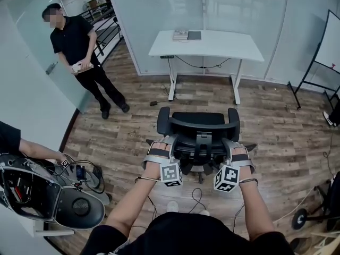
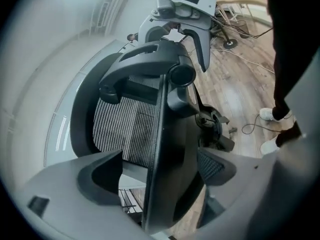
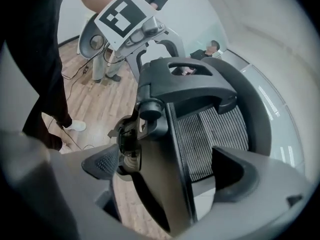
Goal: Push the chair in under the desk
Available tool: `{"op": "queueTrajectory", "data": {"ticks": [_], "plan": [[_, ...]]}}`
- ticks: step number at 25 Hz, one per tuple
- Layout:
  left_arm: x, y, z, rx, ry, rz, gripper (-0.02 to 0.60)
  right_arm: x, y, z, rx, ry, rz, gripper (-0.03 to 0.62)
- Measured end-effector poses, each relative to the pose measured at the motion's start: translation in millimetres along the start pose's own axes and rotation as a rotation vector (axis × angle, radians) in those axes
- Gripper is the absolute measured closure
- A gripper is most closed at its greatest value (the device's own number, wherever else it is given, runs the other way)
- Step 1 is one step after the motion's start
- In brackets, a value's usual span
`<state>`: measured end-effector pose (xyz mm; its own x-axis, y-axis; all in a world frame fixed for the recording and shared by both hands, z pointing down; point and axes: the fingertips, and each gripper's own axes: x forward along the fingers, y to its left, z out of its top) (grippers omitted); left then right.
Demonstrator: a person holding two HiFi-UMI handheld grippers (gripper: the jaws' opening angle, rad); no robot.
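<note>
**Both tools astride the chair's back, chair short of the desk**

The black mesh-backed office chair (image 1: 199, 120) stands on the wood-plank floor (image 1: 276, 126) directly ahead of me at 12 o'clock. It sits between me and the white rectangular desk (image 1: 212, 44) and well apart from it, with none of it under the top. Its seat faces the desk at 12 o'clock and its backrest is turned to me at 6 o'clock. Its width, armrest to armrest, runs from 9 o'clock to 3 o'clock, parallel to the desk's long side. The backrest stands upright.

My left gripper (image 1: 166, 141) is at the backrest's 9 o'clock edge and my right gripper (image 1: 232, 142) is at its 3 o'clock edge, both pointing forward and down.

In the left gripper view, the left gripper (image 2: 160, 166) has its jaws spread wide. The dark rim of the chair (image 2: 125, 129) passes between them, with the mesh on one side and the back of the frame on the other. I see a gap at the mesh-side pad, so the jaws are not pinching the rim.

The right gripper view shows the mirror of this. The right gripper (image 3: 165, 166) is spread just as wide, the rim of the chair (image 3: 215, 129) runs up between its jaws, and the pads stand off it.

A person in black clothing (image 1: 79, 47) stands at 10 o'clock beside a glass wall. A whiteboard on a stand (image 1: 326, 41) is at 2 o'clock.
</note>
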<state>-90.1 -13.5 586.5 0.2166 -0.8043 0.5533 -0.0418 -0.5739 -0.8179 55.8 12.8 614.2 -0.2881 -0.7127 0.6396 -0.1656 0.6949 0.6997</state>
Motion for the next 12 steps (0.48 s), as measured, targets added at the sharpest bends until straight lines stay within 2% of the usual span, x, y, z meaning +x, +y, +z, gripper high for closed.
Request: {"op": "queueTrajectory", "data": {"ticks": [5, 12], "plan": [[12, -2, 4, 0.043, 0.006, -0.004, 0.115, 14, -8, 1, -0.06, 0.005, -0.027, 0.031], [26, -15, 4, 0.1, 0.018, -0.033, 0.115, 33, 4, 6, -0.124, 0.015, -0.009, 0.039]]}}
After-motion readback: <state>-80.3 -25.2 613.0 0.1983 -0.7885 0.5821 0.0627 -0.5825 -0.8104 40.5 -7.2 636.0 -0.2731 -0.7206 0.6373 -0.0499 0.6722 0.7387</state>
